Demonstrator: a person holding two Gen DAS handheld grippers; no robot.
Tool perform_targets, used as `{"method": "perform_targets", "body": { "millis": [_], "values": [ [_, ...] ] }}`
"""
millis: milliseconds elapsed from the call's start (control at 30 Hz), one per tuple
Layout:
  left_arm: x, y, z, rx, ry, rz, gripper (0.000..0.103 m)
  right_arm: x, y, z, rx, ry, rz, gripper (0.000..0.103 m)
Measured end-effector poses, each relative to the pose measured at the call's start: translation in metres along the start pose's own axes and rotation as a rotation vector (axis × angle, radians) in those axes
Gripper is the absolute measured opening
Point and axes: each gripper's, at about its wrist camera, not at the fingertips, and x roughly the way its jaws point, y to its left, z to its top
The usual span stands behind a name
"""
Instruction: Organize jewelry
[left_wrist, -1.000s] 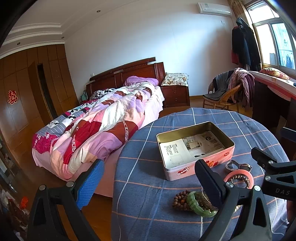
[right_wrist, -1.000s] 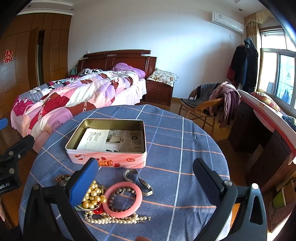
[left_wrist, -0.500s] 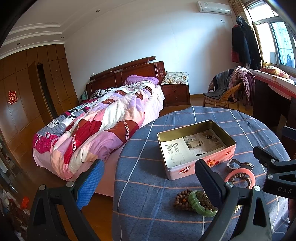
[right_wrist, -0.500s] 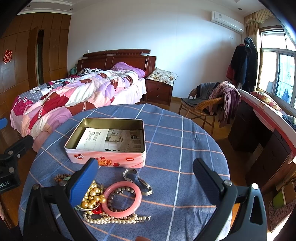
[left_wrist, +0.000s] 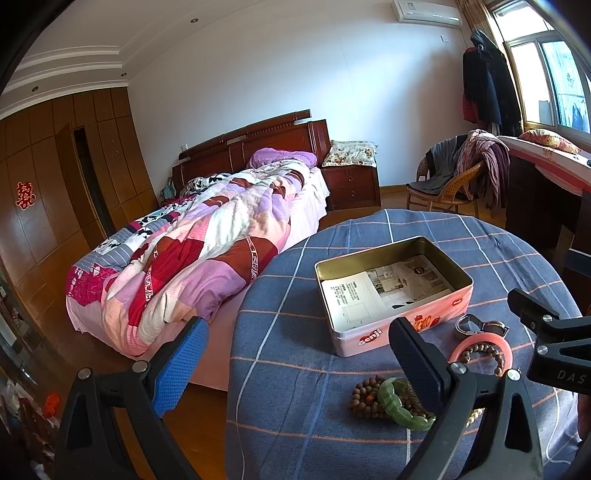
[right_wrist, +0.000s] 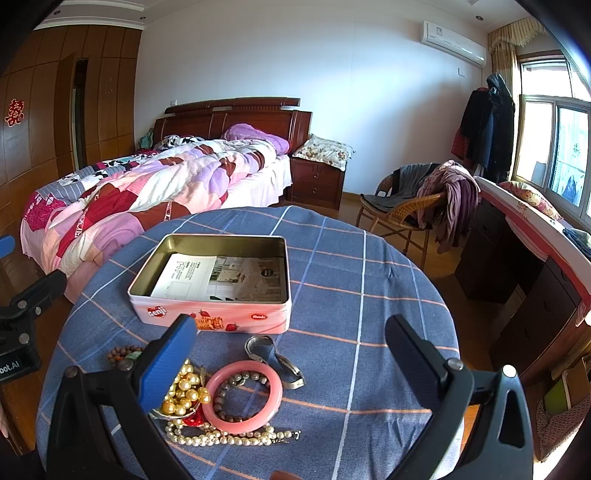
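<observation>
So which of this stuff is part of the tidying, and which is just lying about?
Part of the job:
tin box
pink bangle
green bangle
wooden beads
gold beads
pearl string
metal clasp

Just lying about:
bed
wicker chair
nightstand

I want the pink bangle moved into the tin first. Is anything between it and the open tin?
A silver metal clasp piece lies on the blue checked tablecloth between the pink round bangle and the pink rectangular tin, touching neither visibly. The tin's near wall must be cleared. The open right gripper hovers above.
</observation>
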Motion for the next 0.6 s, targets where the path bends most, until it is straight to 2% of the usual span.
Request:
{"method": "perform_targets", "body": {
  "millis": [200,300,433,600],
  "values": [
    [0.001,-0.002,-0.002,0.000,0.040,-0.011,0.098,0.001,-0.001,-0.003,-0.001,0.001,0.001,0.103],
    [0.002,-0.004,0.000,-0.015,0.108,-0.033,0.098,0.001,-0.001,-0.004,0.000,0.001,0.001,0.103],
    [0.003,-0.004,0.000,-0.012,0.116,-0.033,0.098,0.006,-0.003,-0.010,0.001,0.007,-0.002,0.103],
    [0.008,-0.006,-0.003,-0.002,0.086,-0.022,0.098,0.010,-0.004,-0.017,0.000,0.013,-0.006,0.103]
  ]
}}
